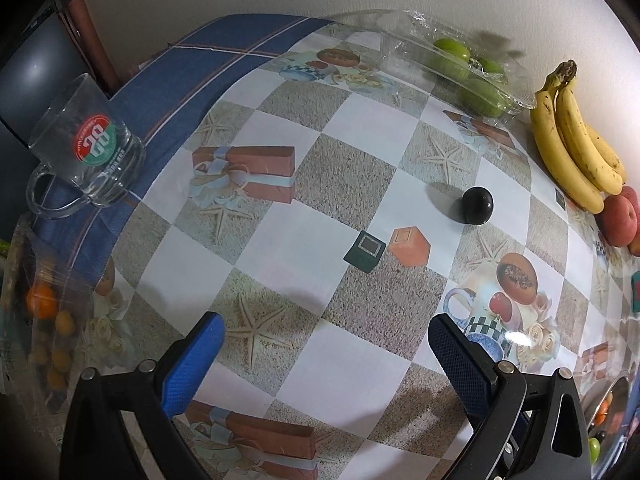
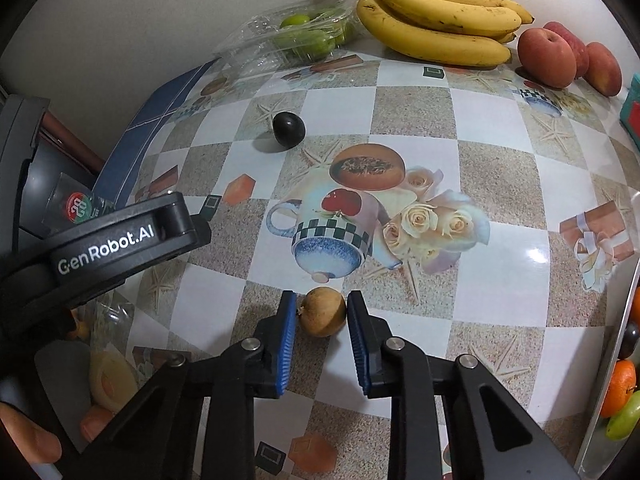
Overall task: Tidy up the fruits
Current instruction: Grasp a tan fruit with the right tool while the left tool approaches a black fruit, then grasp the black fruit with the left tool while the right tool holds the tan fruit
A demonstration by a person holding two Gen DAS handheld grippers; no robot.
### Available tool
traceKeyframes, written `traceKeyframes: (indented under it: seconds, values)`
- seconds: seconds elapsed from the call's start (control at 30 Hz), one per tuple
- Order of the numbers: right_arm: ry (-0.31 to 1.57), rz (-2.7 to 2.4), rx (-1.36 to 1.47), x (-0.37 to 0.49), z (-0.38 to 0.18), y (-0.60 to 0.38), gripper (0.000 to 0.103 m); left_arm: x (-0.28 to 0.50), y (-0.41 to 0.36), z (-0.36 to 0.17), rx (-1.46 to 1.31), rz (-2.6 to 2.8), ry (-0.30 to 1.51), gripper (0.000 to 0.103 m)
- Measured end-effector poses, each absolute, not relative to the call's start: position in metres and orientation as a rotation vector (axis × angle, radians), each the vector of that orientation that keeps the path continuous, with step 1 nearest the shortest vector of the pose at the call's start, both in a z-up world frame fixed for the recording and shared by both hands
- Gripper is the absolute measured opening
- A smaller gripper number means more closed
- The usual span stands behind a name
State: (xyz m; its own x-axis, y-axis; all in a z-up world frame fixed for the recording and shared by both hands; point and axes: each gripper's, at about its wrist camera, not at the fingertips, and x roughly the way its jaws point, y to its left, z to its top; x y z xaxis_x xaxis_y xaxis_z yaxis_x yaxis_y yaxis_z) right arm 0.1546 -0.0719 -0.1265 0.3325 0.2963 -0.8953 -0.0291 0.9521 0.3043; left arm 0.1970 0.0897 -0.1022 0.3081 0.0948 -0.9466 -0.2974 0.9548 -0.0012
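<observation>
A small brown round fruit (image 2: 322,311) sits between the blue pads of my right gripper (image 2: 322,312), which is closed on it just above the patterned tablecloth. My left gripper (image 1: 326,344) is open and empty over the table; its body also shows at the left of the right wrist view (image 2: 120,236). A dark plum (image 1: 478,205) lies alone on the table, ahead and right of the left gripper; it also shows in the right wrist view (image 2: 289,129). Bananas (image 2: 436,24), peaches (image 2: 560,56) and green fruits in a clear plastic box (image 2: 296,36) lie along the wall.
A glass mug (image 1: 86,148) stands at the left table edge on blue cloth. A clear bag with orange fruits (image 1: 48,312) lies at the near left. A tray rim (image 2: 616,360) with oranges and a green fruit is at the right. A teal box (image 2: 632,108) stands far right.
</observation>
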Motion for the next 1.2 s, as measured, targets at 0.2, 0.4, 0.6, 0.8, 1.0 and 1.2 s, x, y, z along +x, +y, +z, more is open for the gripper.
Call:
traceKeyframes:
  seconds: [0.2, 0.4, 0.6, 0.8, 1.0, 1.2]
  values:
    - [1.209, 0.218, 0.274, 0.154, -0.124, -0.076, 0.027, 0.194, 0.087, -0.1, -0.186, 0.254, 1.23, 0.103]
    - [1.203, 0.179, 0.288, 0.152, -0.119, -0.088, 0.027, 0.195, 0.081, -0.1, -0.182, 0.236, 1.228, 0.103]
    - [1.179, 0.086, 0.317, 0.152, -0.107, -0.117, 0.027, 0.196, 0.074, -0.1, -0.173, 0.223, 1.229, 0.102]
    - [1.156, 0.003, 0.35, 0.15, -0.097, -0.147, 0.027, 0.197, 0.054, -0.097, -0.162, 0.161, 1.229, 0.102]
    - [1.094, -0.063, 0.366, 0.147, -0.088, -0.173, 0.027, 0.205, 0.036, -0.09, -0.165, 0.096, 1.218, 0.101]
    - [1.083, -0.108, 0.399, 0.148, -0.091, -0.189, 0.027, 0.219, 0.015, -0.088, -0.106, 0.012, 1.208, 0.101]
